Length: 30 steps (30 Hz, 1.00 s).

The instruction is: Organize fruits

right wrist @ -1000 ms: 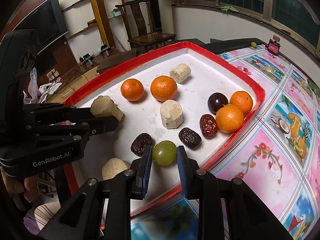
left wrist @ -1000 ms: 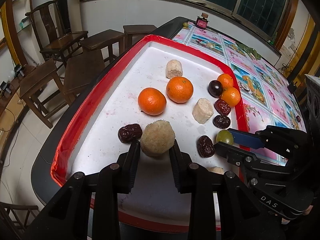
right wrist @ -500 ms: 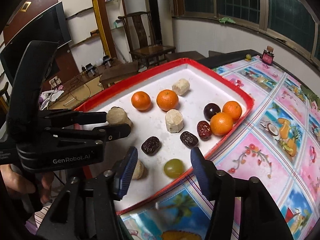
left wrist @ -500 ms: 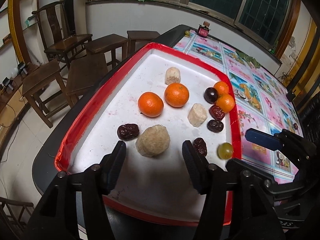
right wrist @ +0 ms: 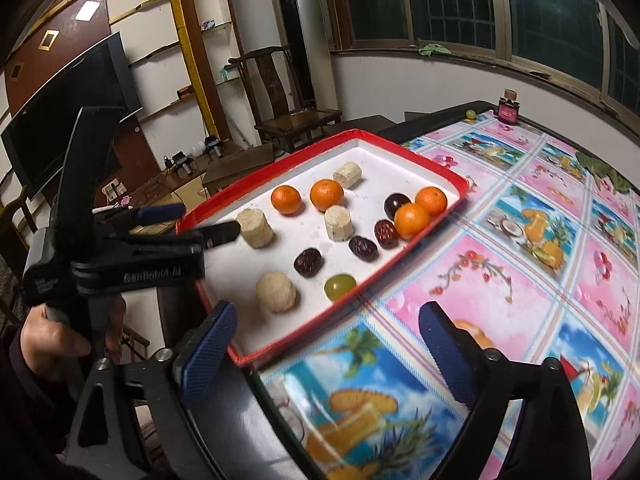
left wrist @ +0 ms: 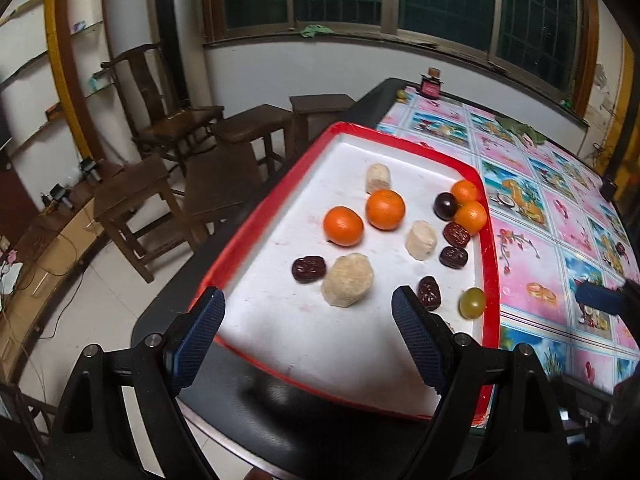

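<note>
A red-rimmed white tray (left wrist: 490, 264) (right wrist: 456, 200) holds several oranges, several dark dates, a dark plum (left wrist: 445, 205) and beige peeled pieces. My left gripper (left wrist: 306, 302) (right wrist: 196, 222) hangs above the tray's near edge. Its jaws are opening and nothing is between them. The beige lump (left wrist: 348, 284) (right wrist: 256, 227) lies free on the tray just beyond its fingertips. My right gripper (right wrist: 329, 314) is over the tablecloth at the tray's edge, its jaws opening and empty. The green grape (right wrist: 340, 285) (left wrist: 472, 303) rests in the tray beyond it. One blue pad (left wrist: 596, 298) of the right gripper shows in the left wrist view.
A second beige lump (right wrist: 276, 292) lies near the tray's front corner. The floral tablecloth (right wrist: 520, 280) covers the table to the right. Wooden stools and a chair (left wrist: 132, 200) stand left of the table. A small jar (right wrist: 508, 110) sits at the far end. A person's hand (right wrist: 48, 332) holds the left gripper.
Both grippers went from shut to wide apart, the left letting go of the beige lump, the right of the green grape. Both drew back and upward from the tray.
</note>
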{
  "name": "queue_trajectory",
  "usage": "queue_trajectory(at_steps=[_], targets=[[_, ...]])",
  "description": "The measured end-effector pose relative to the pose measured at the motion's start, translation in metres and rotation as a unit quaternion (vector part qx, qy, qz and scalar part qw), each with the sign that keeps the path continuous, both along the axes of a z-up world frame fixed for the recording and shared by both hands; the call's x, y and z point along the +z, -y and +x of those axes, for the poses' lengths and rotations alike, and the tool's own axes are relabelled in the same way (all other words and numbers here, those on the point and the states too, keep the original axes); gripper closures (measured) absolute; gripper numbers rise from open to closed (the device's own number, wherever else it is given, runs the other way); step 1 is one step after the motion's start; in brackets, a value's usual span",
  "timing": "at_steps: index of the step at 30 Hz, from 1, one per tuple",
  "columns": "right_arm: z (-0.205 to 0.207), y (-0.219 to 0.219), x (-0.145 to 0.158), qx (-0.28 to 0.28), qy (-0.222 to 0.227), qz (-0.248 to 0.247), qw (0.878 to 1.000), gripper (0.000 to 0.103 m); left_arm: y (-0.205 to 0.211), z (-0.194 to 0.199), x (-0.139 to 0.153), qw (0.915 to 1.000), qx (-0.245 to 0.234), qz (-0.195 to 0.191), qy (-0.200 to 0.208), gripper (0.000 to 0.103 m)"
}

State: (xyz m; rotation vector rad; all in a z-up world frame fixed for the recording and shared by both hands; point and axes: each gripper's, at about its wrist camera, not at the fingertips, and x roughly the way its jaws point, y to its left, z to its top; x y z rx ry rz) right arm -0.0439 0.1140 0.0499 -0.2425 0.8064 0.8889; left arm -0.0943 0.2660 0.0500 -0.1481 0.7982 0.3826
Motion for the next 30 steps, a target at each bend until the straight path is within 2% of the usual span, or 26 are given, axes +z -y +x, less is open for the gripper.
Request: queue_trajectory(at_steps=[4, 11, 16, 20, 30], targets=[[-0.010, 0.007, -0.001, -0.001, 0.003, -0.008, 1.000, 0.003, 0.003, -0.007, 0.001, 1.0000, 0.001, 0.008, 0.000, 0.017], [-0.021, 0.009, -0.005, 0.001, -0.015, -0.023, 1.000, 0.001, 0.009, -0.009, -0.006, 0.9996, -0.014, -0.019, -0.017, 0.017], [-0.029, 0.010, -0.005, 0.000, -0.031, -0.030, 0.999, 0.001, 0.014, -0.007, -0.009, 0.9991, -0.023, -0.024, -0.027, 0.017], [-0.030, 0.010, -0.007, -0.007, -0.032, -0.040, 0.999, 0.001, 0.017, -0.006, -0.010, 0.9991, -0.022, -0.009, -0.034, 0.017], [-0.030, 0.010, -0.006, -0.018, -0.034, -0.040, 0.998, 0.001, 0.018, -0.008, -0.008, 0.9993, -0.021, -0.007, -0.029, 0.017]])
